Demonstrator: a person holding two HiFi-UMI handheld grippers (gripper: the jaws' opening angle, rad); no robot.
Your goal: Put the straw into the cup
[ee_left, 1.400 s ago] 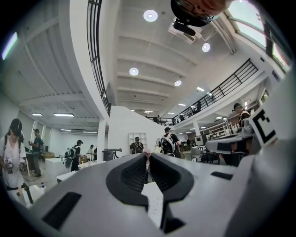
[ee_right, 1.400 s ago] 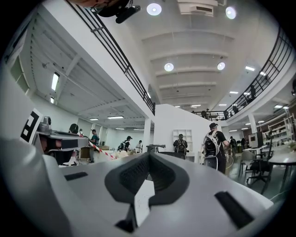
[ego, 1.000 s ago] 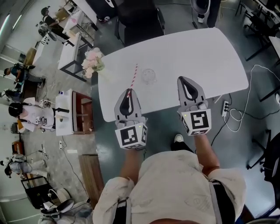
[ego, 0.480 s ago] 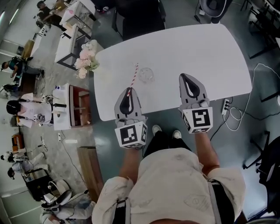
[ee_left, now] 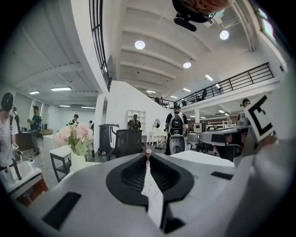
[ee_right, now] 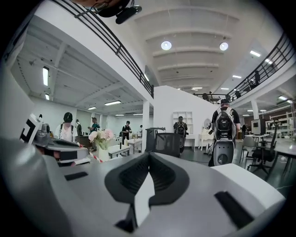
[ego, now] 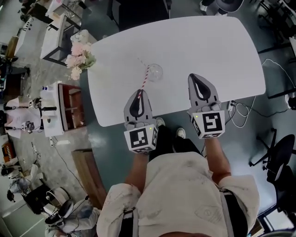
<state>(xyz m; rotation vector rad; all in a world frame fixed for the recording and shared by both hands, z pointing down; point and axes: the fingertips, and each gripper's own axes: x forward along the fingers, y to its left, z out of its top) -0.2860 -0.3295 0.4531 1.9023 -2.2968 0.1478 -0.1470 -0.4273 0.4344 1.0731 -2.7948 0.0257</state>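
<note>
My left gripper point(ego: 139, 91) is shut on the near end of a red-and-white striped straw point(ego: 144, 79). The straw slants away over the white table point(ego: 208, 46) to the left rim of a clear cup point(ego: 156, 72). Whether its far end is inside the cup I cannot tell. In the left gripper view only the straw's end point(ee_left: 148, 152) shows, pinched at the tips of the left gripper point(ee_left: 148, 156). My right gripper point(ego: 196, 77) hovers right of the cup, shut with nothing in it. In its own view the right gripper point(ee_right: 148, 156) has its jaws together.
A vase of pink flowers point(ego: 78, 58) stands at the table's far left corner. A black chair point(ego: 138, 11) sits behind the table. Cables and a power strip point(ego: 236, 110) lie on the floor at the right. People stand in the hall beyond.
Both grippers have come down and forward over the table. The straw's far end, earlier left of the cup and apart from it, now meets the cup's left rim.
</note>
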